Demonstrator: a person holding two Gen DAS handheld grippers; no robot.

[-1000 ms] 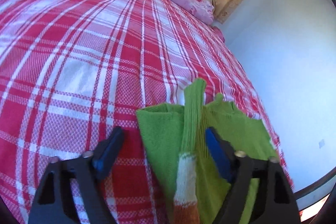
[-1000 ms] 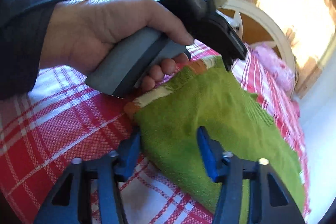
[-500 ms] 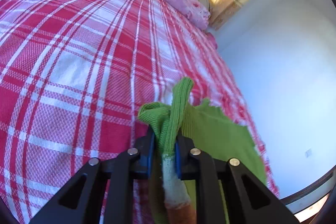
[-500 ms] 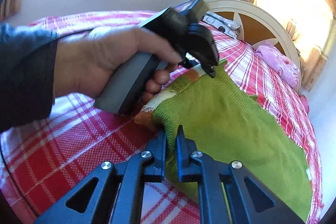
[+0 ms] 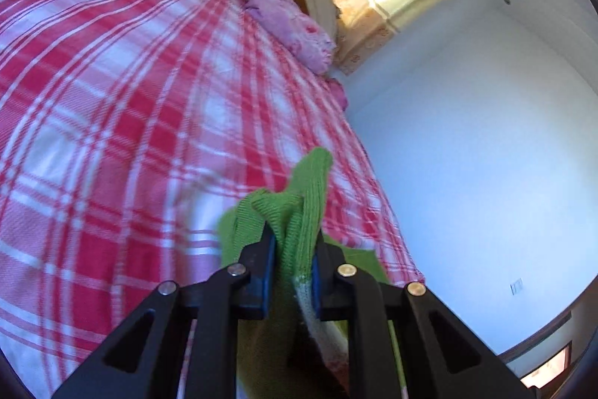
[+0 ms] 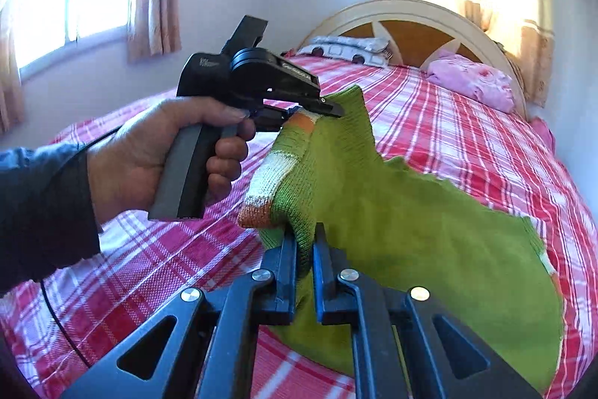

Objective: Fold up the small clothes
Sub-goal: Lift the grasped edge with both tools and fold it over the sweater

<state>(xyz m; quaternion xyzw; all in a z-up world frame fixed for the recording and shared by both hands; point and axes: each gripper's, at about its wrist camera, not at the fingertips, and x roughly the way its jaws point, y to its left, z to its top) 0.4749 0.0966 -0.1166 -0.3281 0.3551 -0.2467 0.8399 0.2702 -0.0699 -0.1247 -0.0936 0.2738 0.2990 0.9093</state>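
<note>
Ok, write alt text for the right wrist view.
Two grippers lift a green knit garment off a red plaid bed: the right gripper pinches one end of its striped hem at the bottom of the picture, and the left gripper, held in a hand, pinches the other end. Behind are a headboard, pillows and curtained windows.

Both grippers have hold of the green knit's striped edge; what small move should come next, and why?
Probably carry the striped edge forward over the green knit toward its far hem. The left gripper and right gripper are both shut on that edge, which is lifted while the rest trails on the plaid bedspread.
</note>
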